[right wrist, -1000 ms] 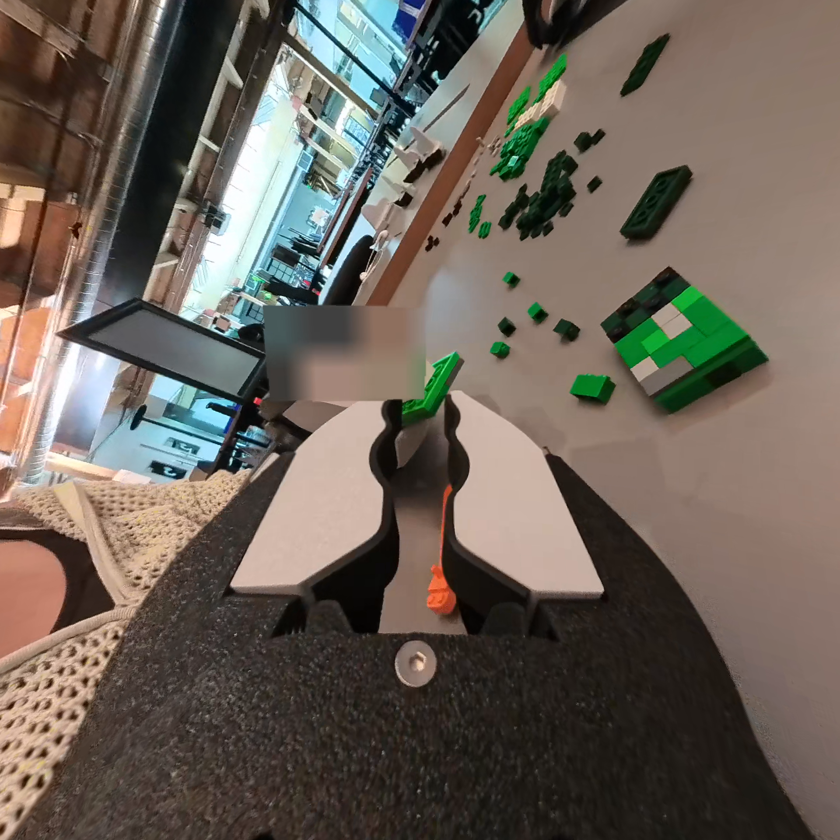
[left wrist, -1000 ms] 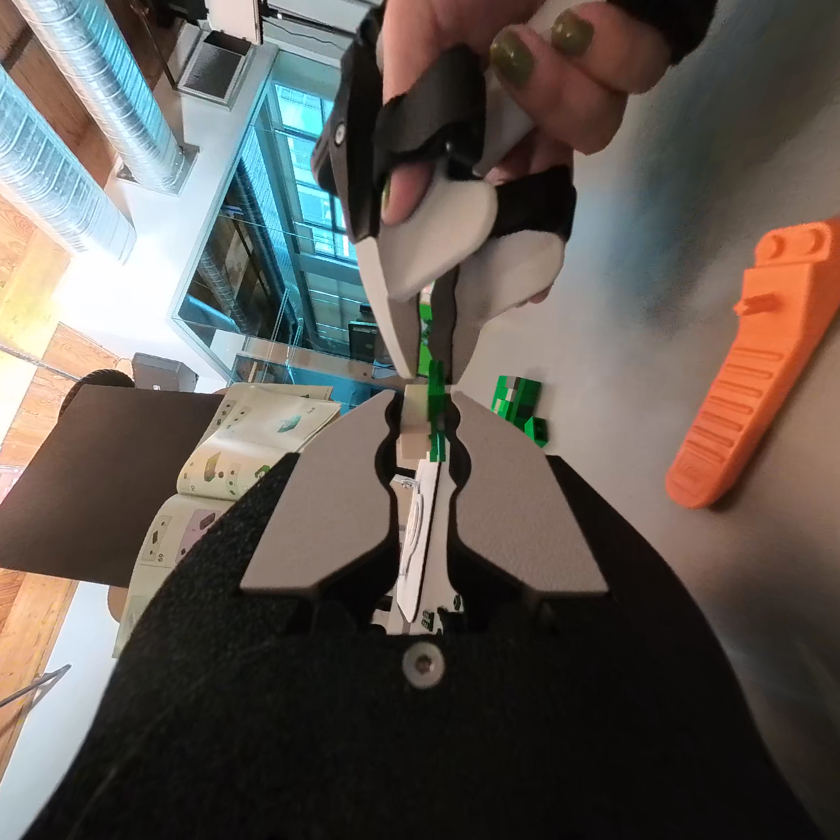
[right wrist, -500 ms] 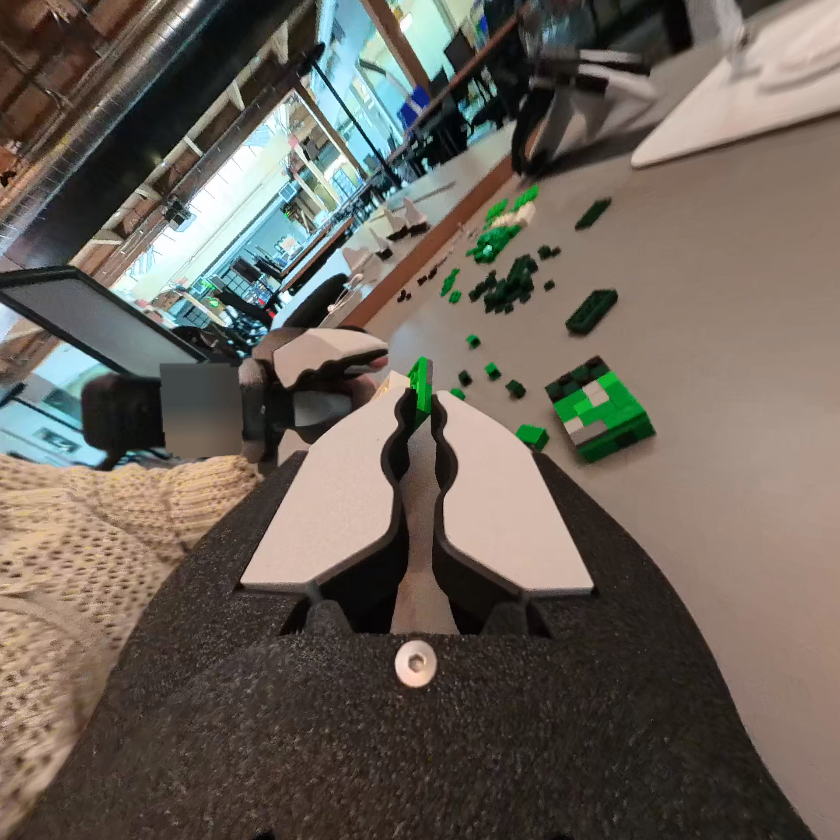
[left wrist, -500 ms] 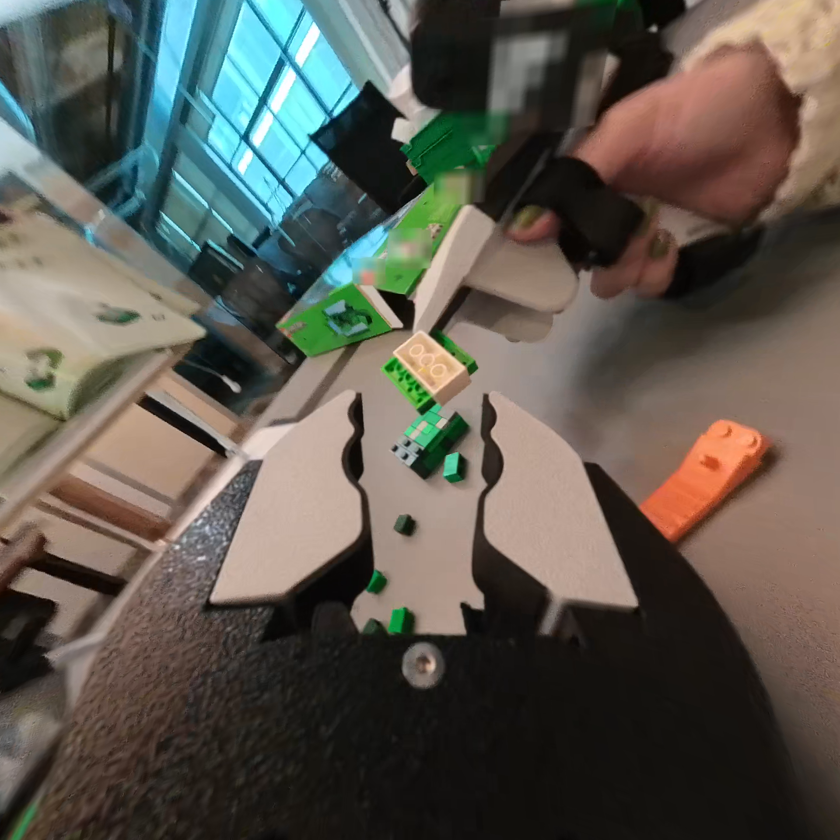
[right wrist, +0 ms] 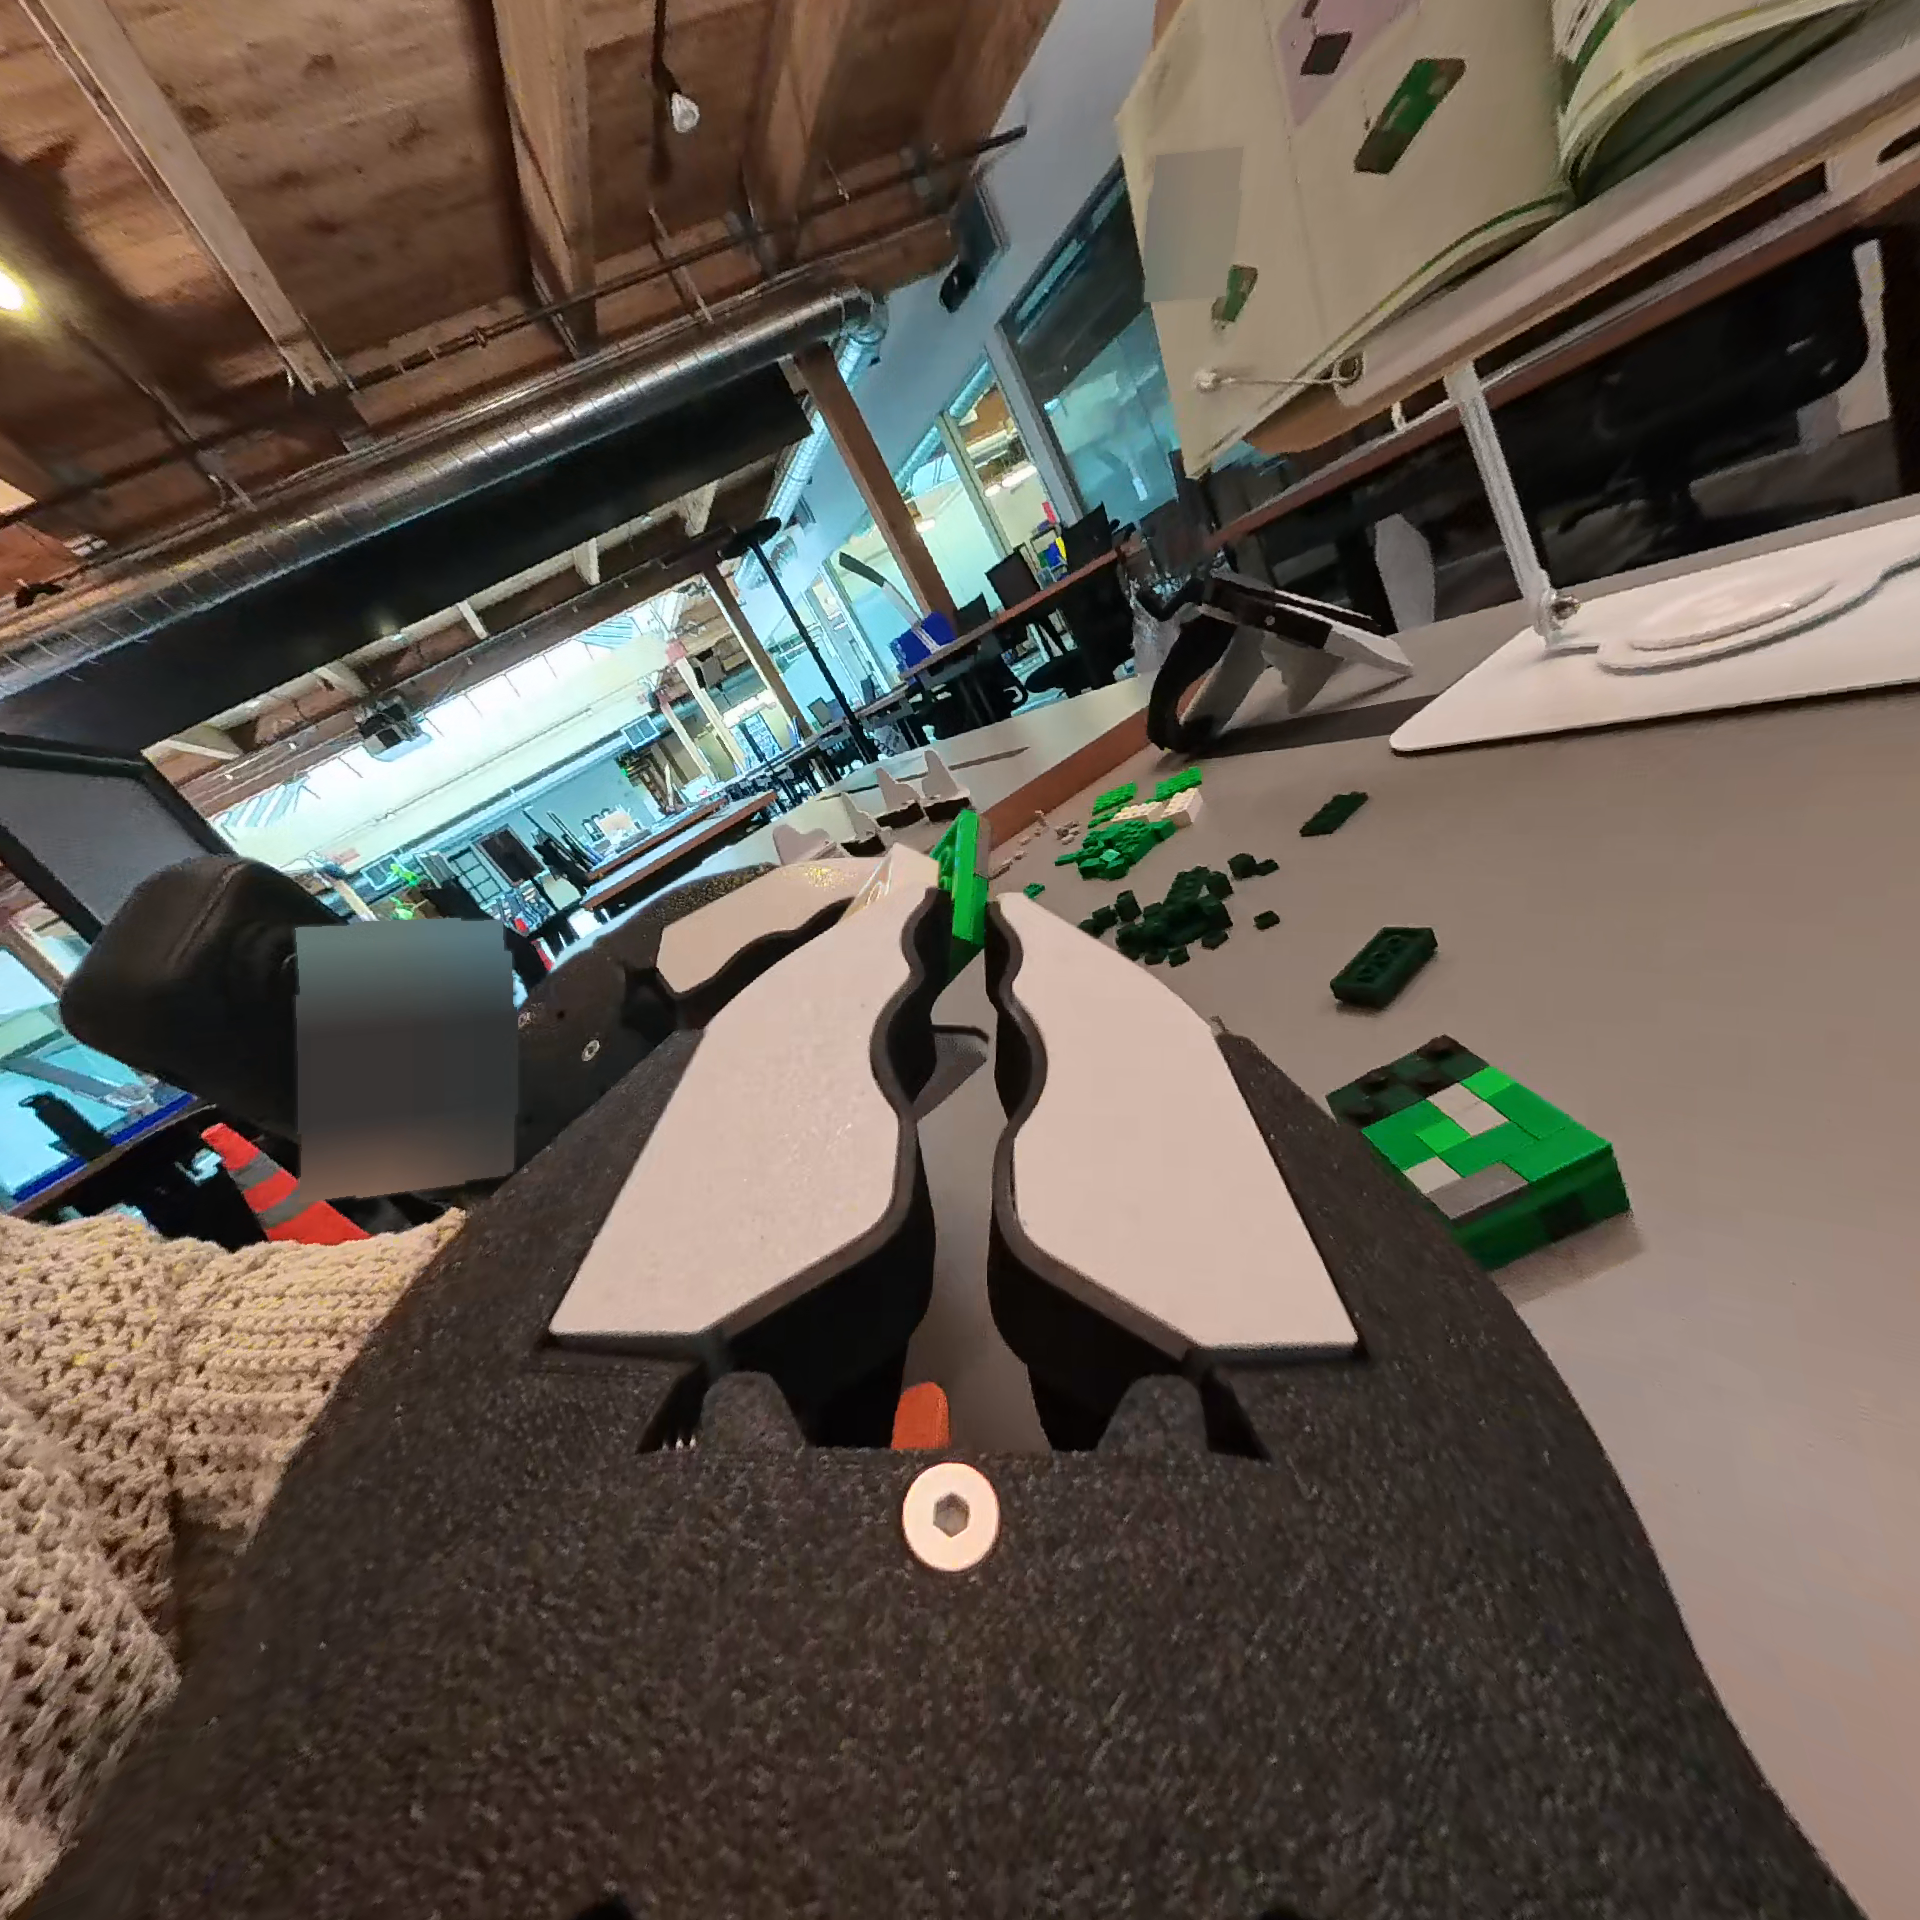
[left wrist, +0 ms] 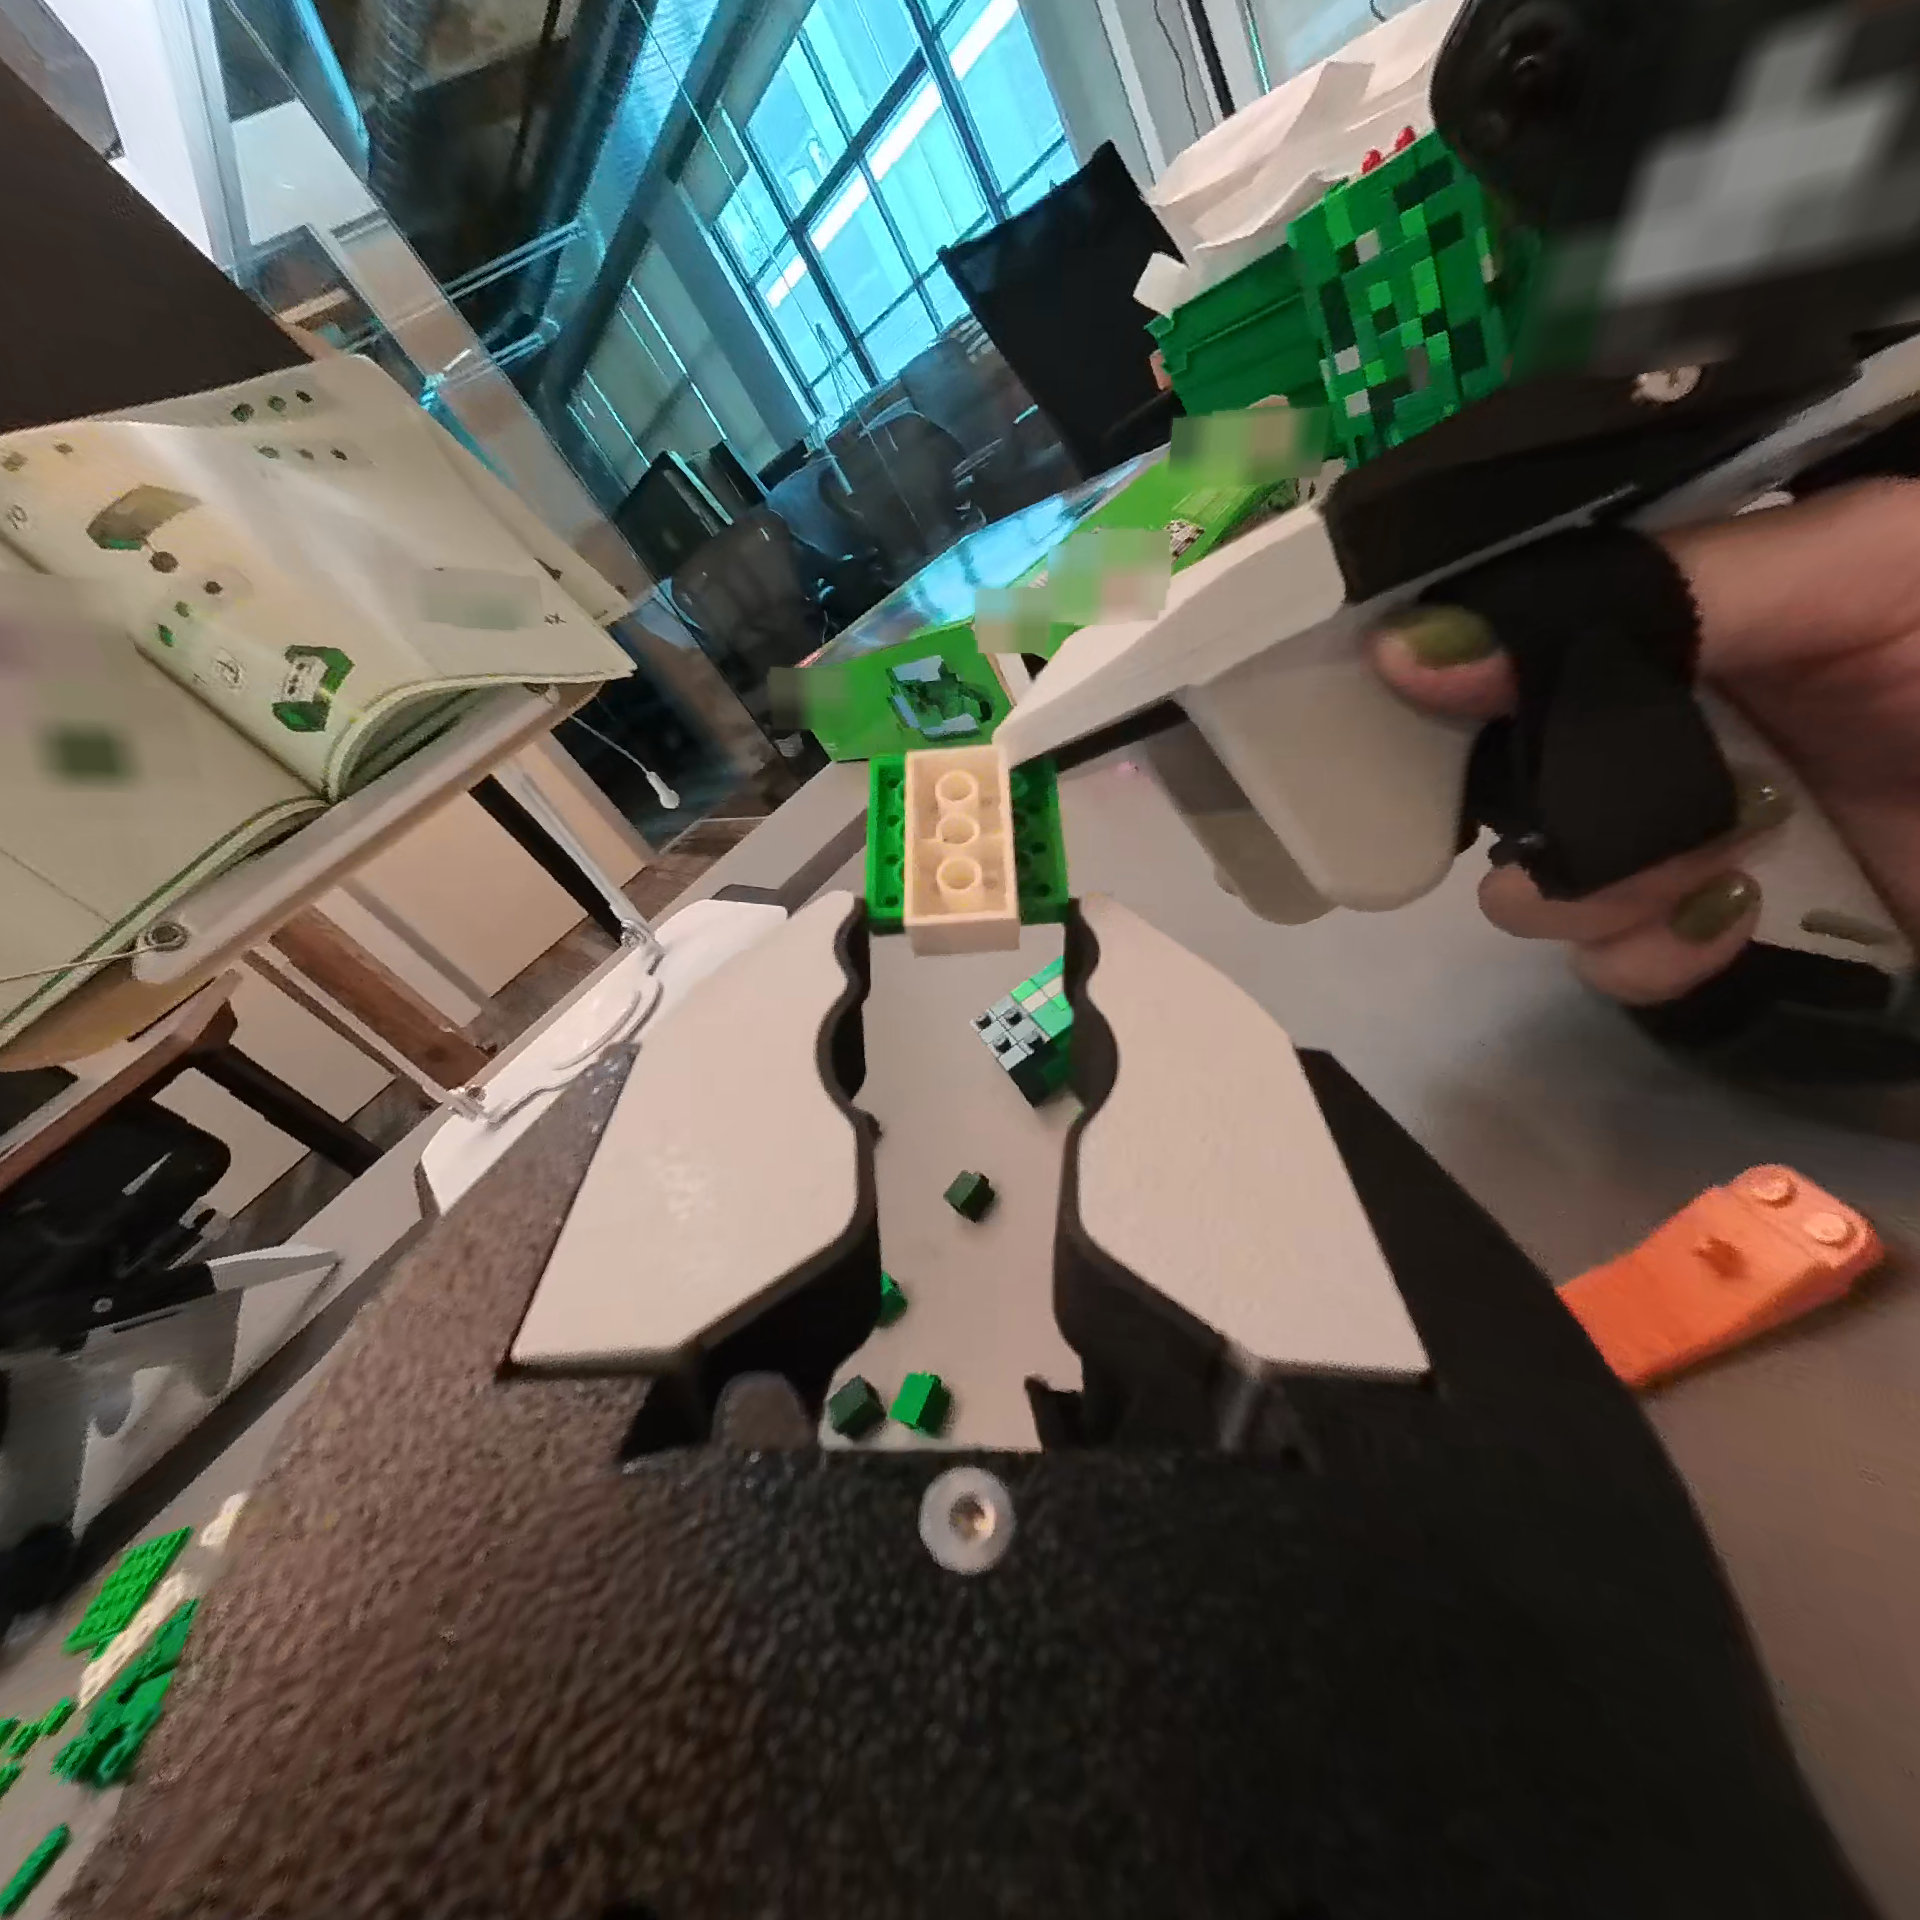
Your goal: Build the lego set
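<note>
Aloft, green plate [right wrist: 964,881] between right gripper [right wrist: 961,920] fingers [right wrist: 1081,1023].

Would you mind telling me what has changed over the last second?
The left gripper let go of the white brick on the green plate, opened and drew back. The right gripper stays shut on the plate, now tilted nearer level. The small green block build and orange separator stayed on the table.

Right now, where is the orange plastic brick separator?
In the left wrist view, the orange plastic brick separator lies flat on the grey table, at the right edge, beside the open left claw.
</note>
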The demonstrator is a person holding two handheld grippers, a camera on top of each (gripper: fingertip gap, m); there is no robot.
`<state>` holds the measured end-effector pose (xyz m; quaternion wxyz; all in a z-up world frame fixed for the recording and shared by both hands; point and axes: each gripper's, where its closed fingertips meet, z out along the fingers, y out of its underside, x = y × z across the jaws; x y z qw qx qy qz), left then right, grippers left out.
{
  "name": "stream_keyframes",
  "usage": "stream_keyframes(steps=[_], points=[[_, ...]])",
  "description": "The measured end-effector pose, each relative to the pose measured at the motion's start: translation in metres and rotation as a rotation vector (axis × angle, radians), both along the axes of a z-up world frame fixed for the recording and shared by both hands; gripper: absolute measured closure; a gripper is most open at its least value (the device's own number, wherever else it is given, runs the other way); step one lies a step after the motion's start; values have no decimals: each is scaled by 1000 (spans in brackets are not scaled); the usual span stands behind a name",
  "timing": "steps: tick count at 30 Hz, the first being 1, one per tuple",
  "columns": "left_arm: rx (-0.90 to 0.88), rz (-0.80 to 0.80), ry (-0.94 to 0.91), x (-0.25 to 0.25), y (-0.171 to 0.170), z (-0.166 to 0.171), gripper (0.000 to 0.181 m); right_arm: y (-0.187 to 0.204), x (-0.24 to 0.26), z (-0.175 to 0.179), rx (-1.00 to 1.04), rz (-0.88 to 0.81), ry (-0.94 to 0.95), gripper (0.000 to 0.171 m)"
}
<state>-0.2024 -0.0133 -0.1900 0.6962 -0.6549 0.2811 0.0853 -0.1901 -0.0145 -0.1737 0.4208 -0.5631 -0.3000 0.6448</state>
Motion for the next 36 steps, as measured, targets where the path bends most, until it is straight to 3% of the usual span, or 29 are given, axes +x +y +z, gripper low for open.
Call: stream_keyframes(steps=[5, 7, 10, 15, 20, 26, 36], points=[[3, 32, 27, -11, 2, 1, 146, 3, -2, 1, 104, 0, -29, 163], [4, 101, 23, -29, 6, 1, 146, 16, 1, -15, 230, -7, -195, 153], [1, 160, -40, -52, 10, 3, 146, 34, 10, -38, 348, 0, -413, 157], [-4, 186, -26, -59, 13, -2, 145, 30, 8, -80, 208, 37, -711, 149], [3, 164, 75, -46, 13, -8, 145, 29, -4, -84, 293, -143, -789, 150], [8, 164, 43, -48, 12, -5, 145, 35, -5, -106, 320, -177, -976, 144], [7, 141, 77, -41, 12, -8, 145, 34, -15, -108, 300, -165, -980, 151]])
